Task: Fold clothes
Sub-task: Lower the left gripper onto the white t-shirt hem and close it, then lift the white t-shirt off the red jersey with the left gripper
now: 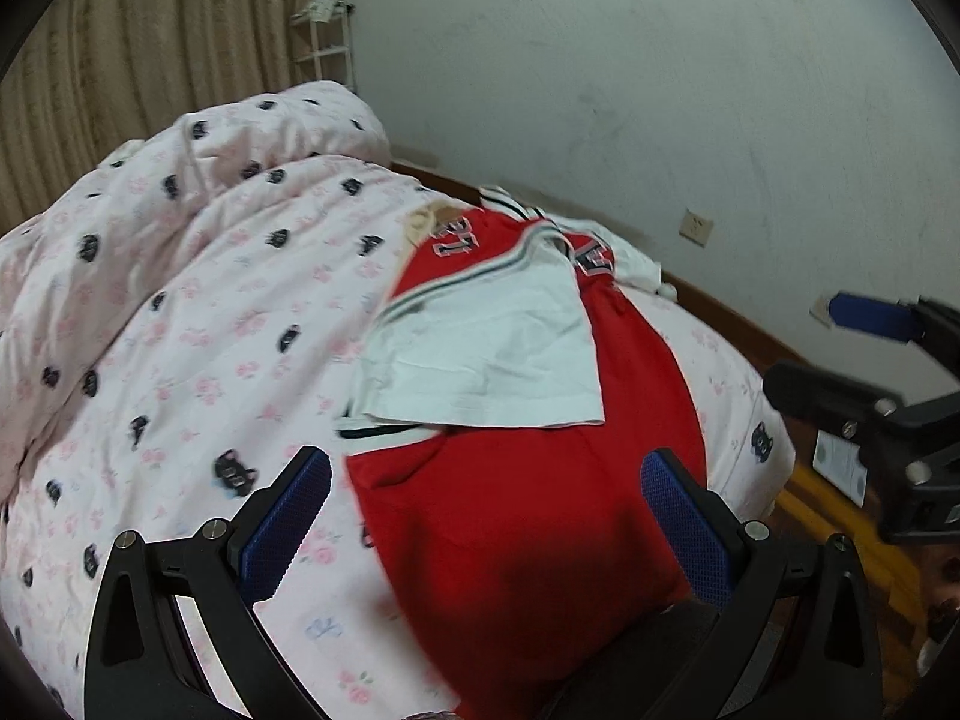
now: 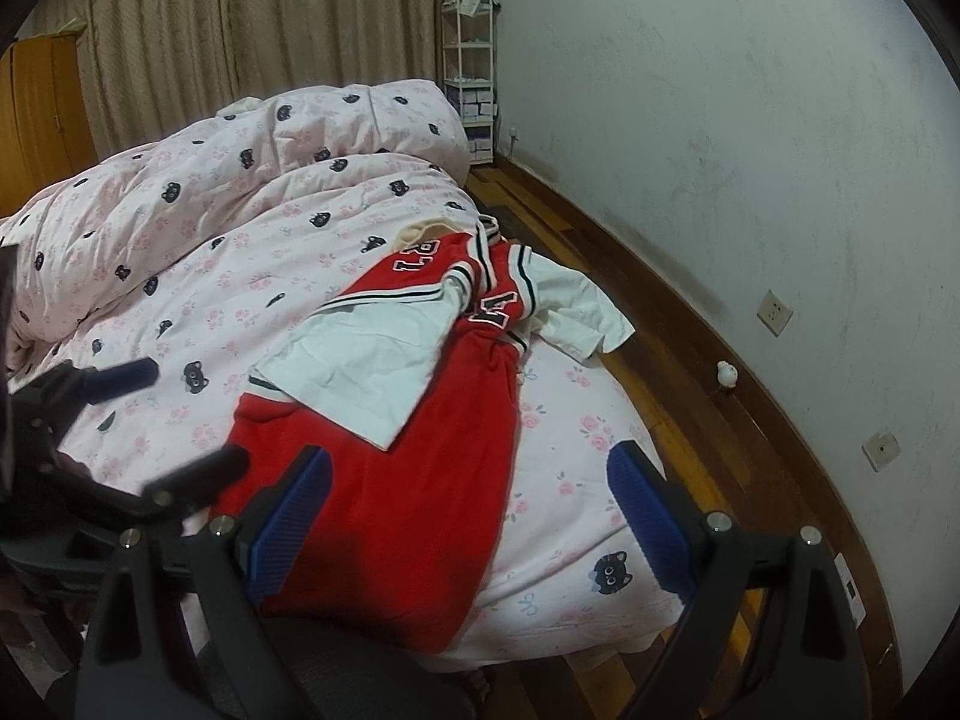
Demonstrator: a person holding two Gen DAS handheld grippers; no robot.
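A red jersey with white sleeves (image 1: 528, 480) lies spread on the bed, one white sleeve (image 1: 486, 354) folded across its body. It also shows in the right wrist view (image 2: 414, 480), its other sleeve (image 2: 582, 312) hanging toward the bed's right edge. My left gripper (image 1: 486, 522) is open and empty, hovering over the jersey's lower part. My right gripper (image 2: 471, 516) is open and empty over the jersey's hem and the bed edge. Each gripper shows in the other's view: the right gripper (image 1: 852, 360) and the left gripper (image 2: 174, 426).
A pink quilt with a cat print (image 2: 240, 204) is bunched at the back of the bed. A wooden floor strip (image 2: 690, 360) runs between bed and white wall (image 2: 720, 120). A white shelf rack (image 2: 474, 78) stands in the corner by curtains.
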